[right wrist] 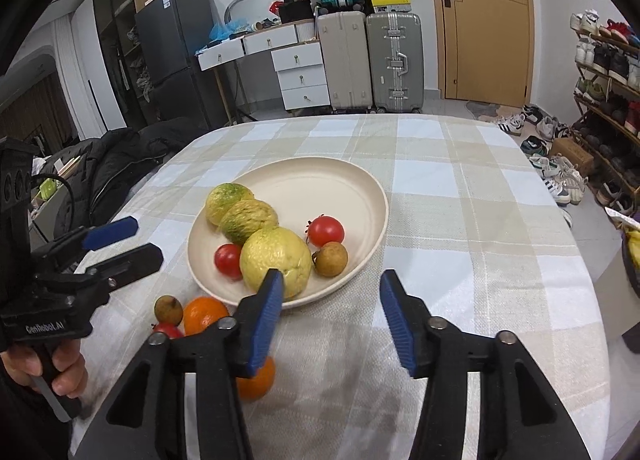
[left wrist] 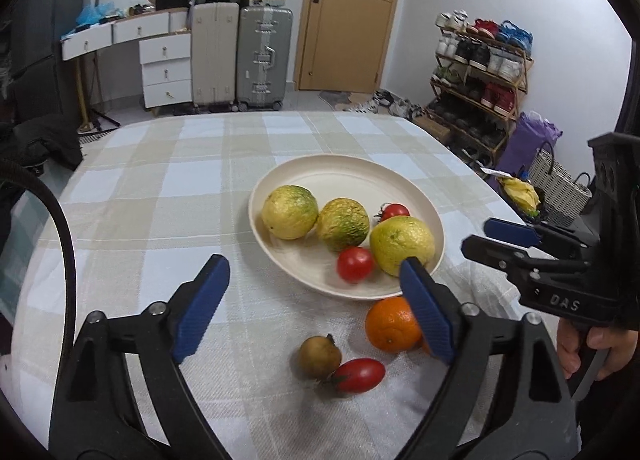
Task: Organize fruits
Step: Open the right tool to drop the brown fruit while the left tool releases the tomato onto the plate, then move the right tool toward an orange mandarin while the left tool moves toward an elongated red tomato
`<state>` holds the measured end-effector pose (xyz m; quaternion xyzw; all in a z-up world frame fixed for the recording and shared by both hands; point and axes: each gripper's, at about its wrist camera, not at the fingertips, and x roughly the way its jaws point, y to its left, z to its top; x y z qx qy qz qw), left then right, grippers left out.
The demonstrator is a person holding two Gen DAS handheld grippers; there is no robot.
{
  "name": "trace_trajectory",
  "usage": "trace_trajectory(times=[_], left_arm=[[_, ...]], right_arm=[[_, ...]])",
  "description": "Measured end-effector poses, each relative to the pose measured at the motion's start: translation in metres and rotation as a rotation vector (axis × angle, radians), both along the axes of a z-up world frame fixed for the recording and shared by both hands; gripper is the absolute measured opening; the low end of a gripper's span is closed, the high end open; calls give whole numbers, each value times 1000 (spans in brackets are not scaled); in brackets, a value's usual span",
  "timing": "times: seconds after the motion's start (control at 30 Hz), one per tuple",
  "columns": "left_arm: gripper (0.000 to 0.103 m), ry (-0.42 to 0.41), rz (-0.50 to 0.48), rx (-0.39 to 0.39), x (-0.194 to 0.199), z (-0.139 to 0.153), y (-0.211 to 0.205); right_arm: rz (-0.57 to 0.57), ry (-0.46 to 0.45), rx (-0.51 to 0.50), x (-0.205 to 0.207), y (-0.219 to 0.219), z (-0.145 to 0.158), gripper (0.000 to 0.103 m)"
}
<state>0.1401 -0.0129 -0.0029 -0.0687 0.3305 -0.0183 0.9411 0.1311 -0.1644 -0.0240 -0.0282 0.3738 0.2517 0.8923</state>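
Note:
A cream plate (left wrist: pixel 344 163) sits mid-table holding three yellow-green citrus fruits (left wrist: pixel 289 211), two round tomatoes (left wrist: pixel 355 264) and, in the right wrist view, a small brown fruit (right wrist: pixel 330 258). On the cloth in front of the plate lie an orange (left wrist: pixel 390 324), a brown fruit (left wrist: pixel 319 356) and an oblong tomato (left wrist: pixel 360 375). A second orange (right wrist: pixel 258 378) shows under my right gripper's left finger. My left gripper (left wrist: pixel 314 272) is open above these loose fruits, holding nothing. My right gripper (right wrist: pixel 332 280) is open over the cloth by the plate's near rim, also holding nothing.
The checked tablecloth (left wrist: pixel 160 187) covers the whole table; its right edge drops toward a woven basket (left wrist: pixel 560 187) and a shoe rack (left wrist: pixel 480 71). A dark coat (right wrist: pixel 120 163) lies beyond the left edge. Suitcases (left wrist: pixel 264 55) and drawers stand by the far wall.

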Motion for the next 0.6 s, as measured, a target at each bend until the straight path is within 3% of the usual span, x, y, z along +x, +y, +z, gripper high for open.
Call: trace_trajectory(times=[0.07, 0.23, 0.6], left_arm=[[97, -12, 9, 6, -11, 4, 1], [102, -42, 14, -16, -34, 13, 6], [102, -19, 39, 13, -62, 6, 5]], right_arm=[[10, -20, 1, -9, -2, 2, 88], [33, -26, -9, -23, -3, 5, 102], [100, -18, -49, -46, 5, 1, 103]])
